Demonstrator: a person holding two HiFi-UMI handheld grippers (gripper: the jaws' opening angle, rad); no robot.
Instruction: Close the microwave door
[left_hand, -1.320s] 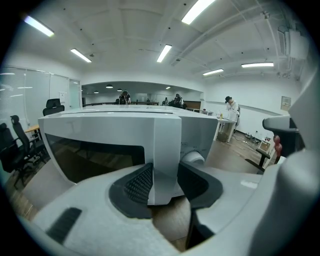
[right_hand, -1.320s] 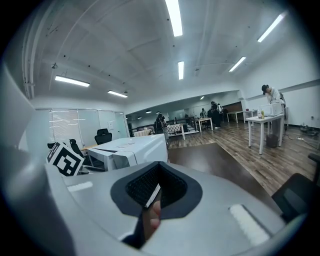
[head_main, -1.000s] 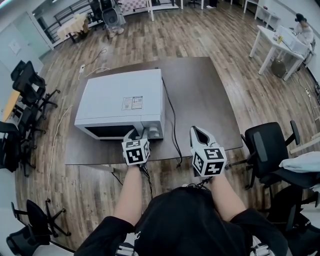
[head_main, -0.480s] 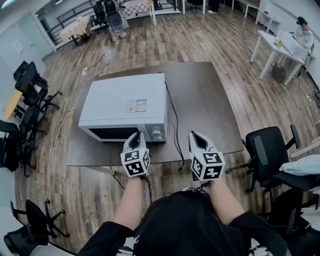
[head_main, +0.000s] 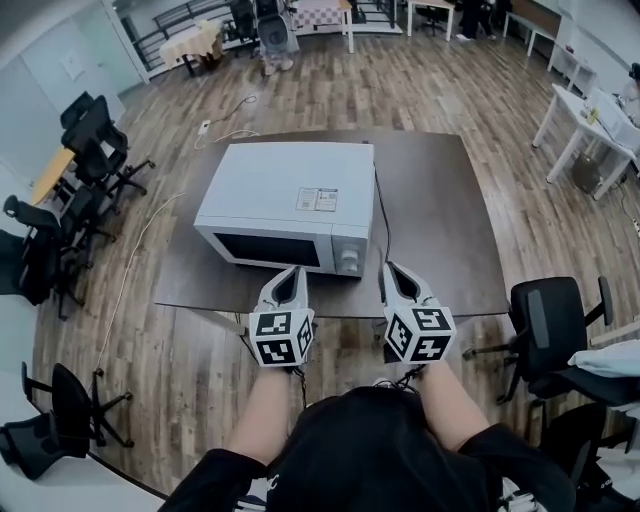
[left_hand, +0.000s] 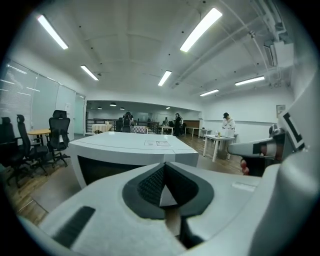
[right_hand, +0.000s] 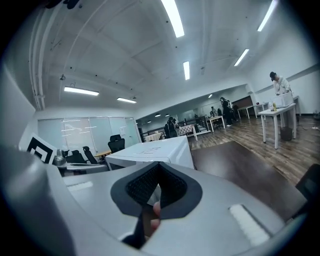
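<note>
White microwave (head_main: 290, 205) sits on the dark bench (head_main: 440, 230), its door (head_main: 275, 250) apparently flush already. I judge the risk to be a needless shove that slides it back or tugs its cable (head_main: 381, 215). Your left gripper (head_main: 294, 272) and right gripper (head_main: 391, 270) each have their fingers pressed together on nothing. Both hover just short of its front, the left facing the door and the right off its right corner.

Matt pale-grey shell on the microwave (head_main: 290, 185), painted-metal look, plus a paper label (head_main: 317, 199) and a glossy dark door window (head_main: 268, 250). Dark matt wood-grain table (head_main: 440, 220). Plank wood floor (head_main: 480, 100), slight sheen. Smooth matt grey plastic on left gripper (head_main: 293, 272) and right gripper (head_main: 390, 268), with ribbed, rubbery-looking black pads (left_hand: 150, 185).
</note>
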